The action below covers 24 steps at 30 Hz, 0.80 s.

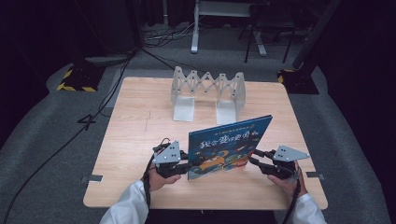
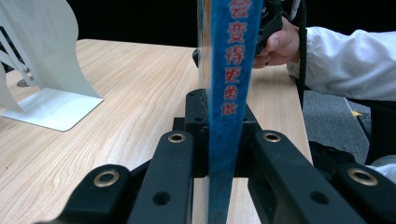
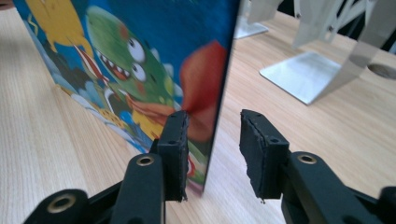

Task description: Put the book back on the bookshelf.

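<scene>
**benchwatcher:** Standing upright near the front middle of the bench [image 1: 140,116], a blue picture book [image 1: 229,147] is being held on its bottom edge. The spine end is clamped by the left hand-held gripper [image 1: 180,161]; in the left gripper view the jaws are seen pressed tight on both sides of the spine [image 2: 224,93]. The right hand-held gripper [image 1: 256,158] is a different story: its jaws are spread, one pad [image 3: 173,149] right against the cover and the other pad [image 3: 254,154] well apart from the back.

**rackfan:** So the book is only really gripped on the left. Looks like the step in hand is getting it stood up and carried to the white accordion book rack [image 1: 208,93] at the far side, which is still holding nothing.

**benchwatcher:** Agreed, probably. Before any lift, the right jaws would need to be shut on the open edge, or the book could swing. Then it has to be kept vertical and lined up with a slot.
</scene>
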Each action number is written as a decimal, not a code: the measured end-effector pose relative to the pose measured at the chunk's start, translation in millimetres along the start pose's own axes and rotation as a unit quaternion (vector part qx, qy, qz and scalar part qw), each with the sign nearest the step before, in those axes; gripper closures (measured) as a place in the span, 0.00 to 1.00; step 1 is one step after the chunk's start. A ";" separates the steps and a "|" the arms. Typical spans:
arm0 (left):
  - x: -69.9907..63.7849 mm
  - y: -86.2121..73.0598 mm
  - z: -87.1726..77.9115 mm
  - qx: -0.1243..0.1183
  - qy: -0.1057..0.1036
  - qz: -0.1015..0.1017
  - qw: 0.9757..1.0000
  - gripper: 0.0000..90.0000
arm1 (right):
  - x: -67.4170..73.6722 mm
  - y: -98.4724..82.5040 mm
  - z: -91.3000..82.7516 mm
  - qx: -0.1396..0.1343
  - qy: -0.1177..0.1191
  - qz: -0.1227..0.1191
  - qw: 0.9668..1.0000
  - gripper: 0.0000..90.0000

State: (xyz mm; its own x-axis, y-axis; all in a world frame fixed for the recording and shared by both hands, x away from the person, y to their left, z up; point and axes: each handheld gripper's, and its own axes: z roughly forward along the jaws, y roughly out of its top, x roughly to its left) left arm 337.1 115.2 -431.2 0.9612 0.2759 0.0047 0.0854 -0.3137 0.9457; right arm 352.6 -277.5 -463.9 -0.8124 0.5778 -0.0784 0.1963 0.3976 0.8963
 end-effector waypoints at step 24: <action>-3.1 -0.1 15.5 -0.015 0.058 0.003 0.998 0.82 | 7.2 9.1 14.0 -0.014 0.003 -0.006 1.000 0.73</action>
State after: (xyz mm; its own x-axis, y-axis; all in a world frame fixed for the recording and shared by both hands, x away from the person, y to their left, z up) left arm 338.2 100.3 -436.3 0.9248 0.3775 0.0466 0.0698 -0.2890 0.9548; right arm 356.2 -259.7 -462.3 -0.8180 0.5685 -0.0875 0.1704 0.3848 0.9071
